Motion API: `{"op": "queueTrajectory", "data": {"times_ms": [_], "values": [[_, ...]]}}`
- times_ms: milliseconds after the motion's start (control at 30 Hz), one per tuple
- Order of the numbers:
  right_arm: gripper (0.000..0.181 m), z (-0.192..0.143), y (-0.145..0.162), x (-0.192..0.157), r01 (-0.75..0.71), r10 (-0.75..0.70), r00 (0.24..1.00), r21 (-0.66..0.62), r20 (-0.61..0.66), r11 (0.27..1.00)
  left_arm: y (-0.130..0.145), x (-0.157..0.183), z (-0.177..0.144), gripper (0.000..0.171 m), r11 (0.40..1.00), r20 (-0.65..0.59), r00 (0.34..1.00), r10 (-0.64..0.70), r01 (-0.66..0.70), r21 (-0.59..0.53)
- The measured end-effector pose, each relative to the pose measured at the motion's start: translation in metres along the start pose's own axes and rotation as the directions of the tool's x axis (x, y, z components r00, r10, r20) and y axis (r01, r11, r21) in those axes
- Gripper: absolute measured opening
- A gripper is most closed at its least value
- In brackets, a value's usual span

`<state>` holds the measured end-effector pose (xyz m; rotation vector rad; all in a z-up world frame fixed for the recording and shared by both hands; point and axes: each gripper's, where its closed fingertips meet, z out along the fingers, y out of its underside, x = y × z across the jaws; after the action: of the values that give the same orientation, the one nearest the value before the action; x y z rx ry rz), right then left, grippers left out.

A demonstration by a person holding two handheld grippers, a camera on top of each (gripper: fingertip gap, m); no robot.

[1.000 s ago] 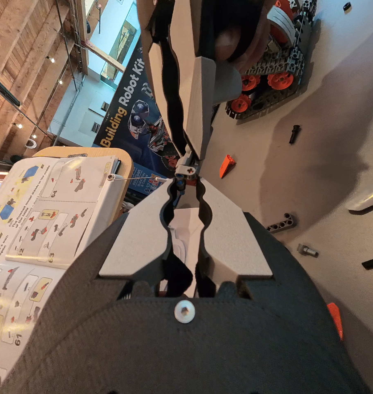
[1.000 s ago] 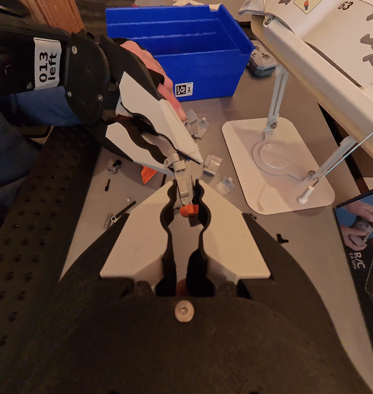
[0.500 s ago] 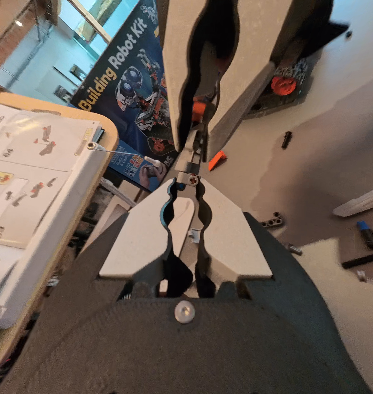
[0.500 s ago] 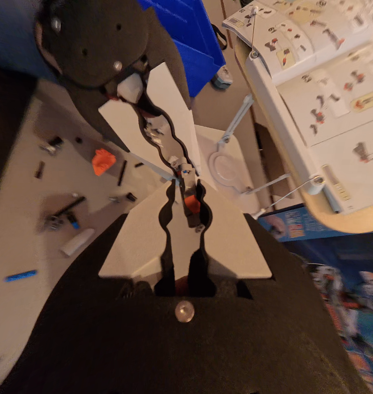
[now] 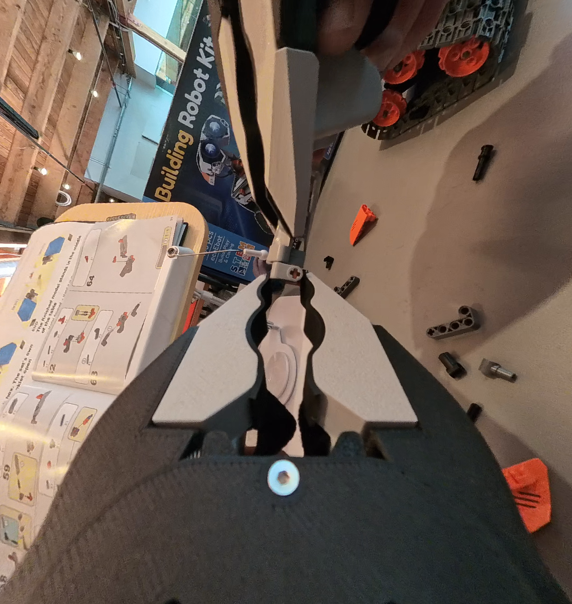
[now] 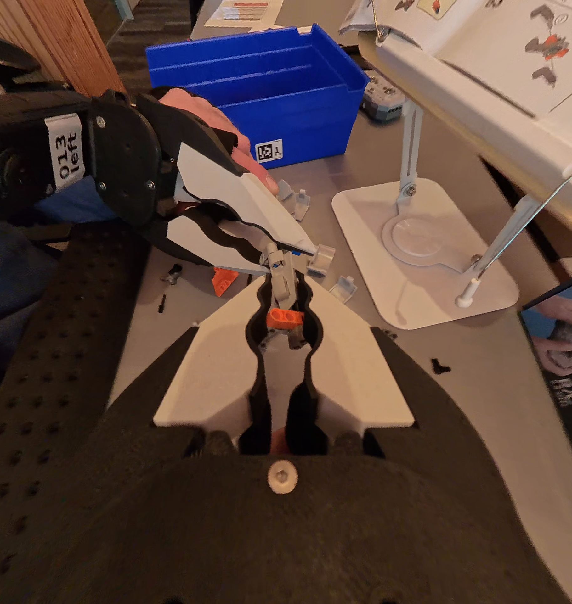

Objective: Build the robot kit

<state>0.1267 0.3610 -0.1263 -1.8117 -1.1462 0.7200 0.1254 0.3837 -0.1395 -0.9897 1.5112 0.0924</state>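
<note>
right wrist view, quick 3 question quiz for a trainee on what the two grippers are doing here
1. True or false: the right gripper is empty.
2. The brick on the small grey assembly between its jaws is: A orange, B green, C yellow.
3. What else grips that assembly's far end?
Key: 1 false; 2 A; 3 the left gripper.
</note>
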Motion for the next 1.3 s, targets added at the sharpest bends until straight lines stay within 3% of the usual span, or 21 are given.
{"op": "queueTrajectory", "data": {"times_ms": [200, 333, 433, 633, 667, 767, 867, 967, 1067, 1300], "values": [[0.010, 0.007, 0.000, 0.001, 0.306, -0.325, 0.930, -0.128, -0.174, 0.943, 0.008, 0.008, 0.003, 0.016, 0.992, -0.087, 0.988, -0.125, 0.124, -0.014], [0.010, 0.008, -0.001, 0.003, 0.409, -0.434, 0.874, -0.154, -0.220, 0.900, 0.010, 0.010, 0.004, 0.015, 0.979, -0.126, 0.971, -0.202, 0.202, -0.018], [0.010, 0.011, -0.001, 0.004, 0.538, -0.582, 0.770, -0.223, -0.261, 0.813, 0.012, 0.012, 0.005, 0.016, 0.966, -0.158, 0.954, -0.257, 0.255, -0.031], [0.010, 0.016, 0.002, 0.003, 0.762, -0.851, 0.447, -0.380, -0.277, 0.524, 0.016, 0.022, 0.006, 0.016, 0.925, -0.254, 0.890, -0.378, 0.374, -0.065], [0.010, 0.017, 0.002, 0.002, 0.768, -0.858, 0.438, -0.383, -0.269, 0.513, 0.016, 0.024, 0.006, 0.017, 0.916, -0.276, 0.875, -0.397, 0.395, -0.068], [0.013, 0.016, 0.004, 0.001, 0.668, -0.728, 0.633, -0.290, -0.263, 0.685, 0.013, 0.028, 0.006, 0.016, 0.920, -0.296, 0.873, -0.388, 0.386, -0.066], [0.014, 0.013, 0.002, 0.001, 0.506, -0.537, 0.813, -0.182, -0.225, 0.843, 0.013, 0.024, 0.006, 0.015, 0.956, -0.240, 0.925, -0.293, 0.287, -0.060], [0.012, 0.009, -0.002, -0.010, 0.296, -0.299, 0.949, -0.051, -0.098, 0.954, 0.015, 0.024, 0.007, 0.015, 0.980, -0.199, 0.960, -0.198, 0.188, -0.071], [0.009, 0.005, 0.002, -0.004, 0.123, -0.124, 0.992, -0.024, -0.032, 0.992, 0.015, 0.022, 0.008, 0.015, 0.989, -0.167, 0.976, -0.139, 0.128, -0.074], [0.008, 0.008, 0.009, -0.001, 0.174, -0.181, 0.980, -0.089, -0.078, 0.981, 0.008, 0.023, 0.008, 0.015, 0.996, -0.129, 0.990, -0.065, 0.055, -0.074]]}}
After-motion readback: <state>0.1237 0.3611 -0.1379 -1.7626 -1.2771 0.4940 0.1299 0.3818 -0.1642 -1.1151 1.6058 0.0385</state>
